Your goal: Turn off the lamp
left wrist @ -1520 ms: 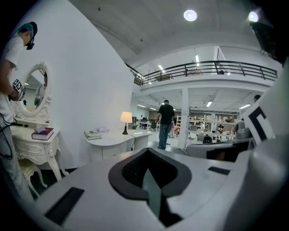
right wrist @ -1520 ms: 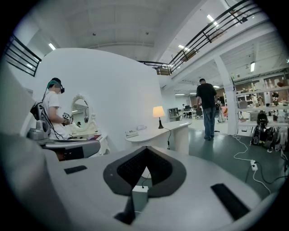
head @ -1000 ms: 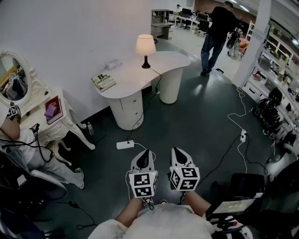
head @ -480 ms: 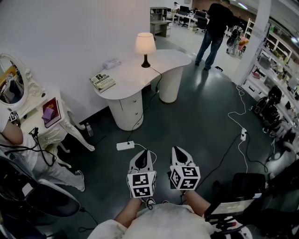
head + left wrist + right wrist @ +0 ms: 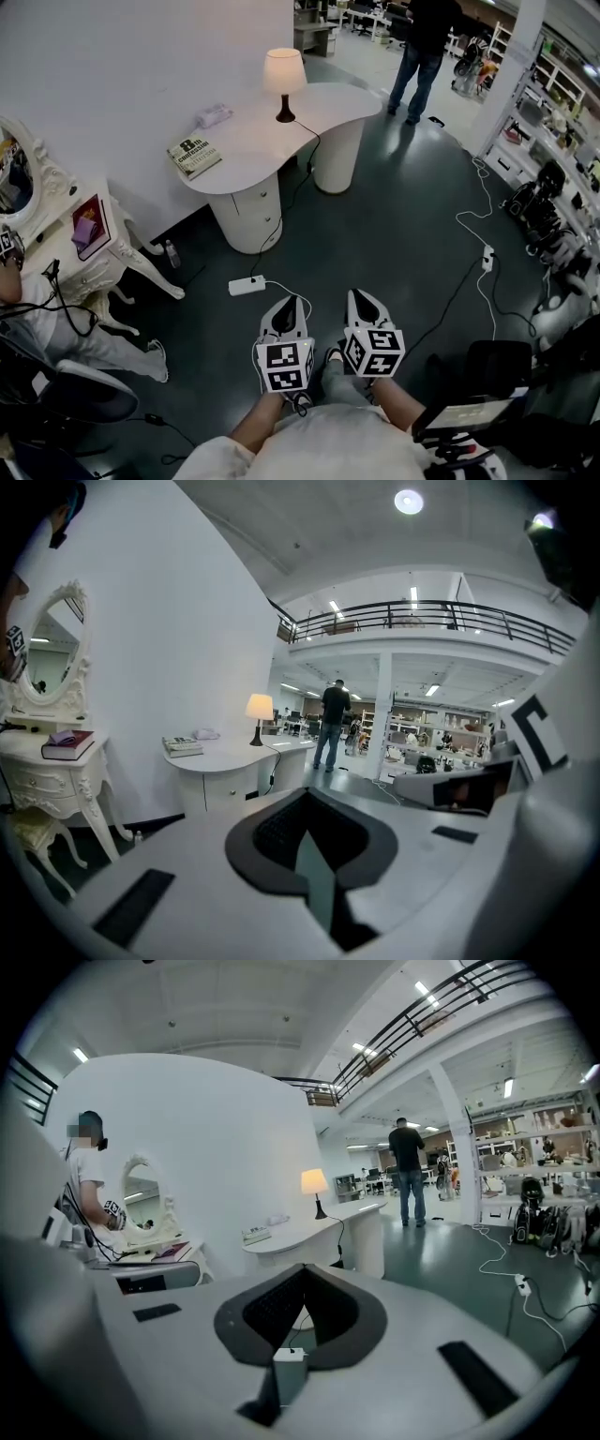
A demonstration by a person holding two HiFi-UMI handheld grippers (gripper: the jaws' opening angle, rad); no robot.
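The lamp [image 5: 284,82] is seen lit at twelve o'clock on the smooth white, curved desk [image 5: 244,150]: a pale tapered shade glowing warm, a slim dark stem, a round base. At six o'clock, the left tool [image 5: 292,301] and the right tool [image 5: 357,296] are held closed and empty.

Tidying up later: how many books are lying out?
2. One book on the curved desk; one red book on the ornate dressing table. More may be hidden.
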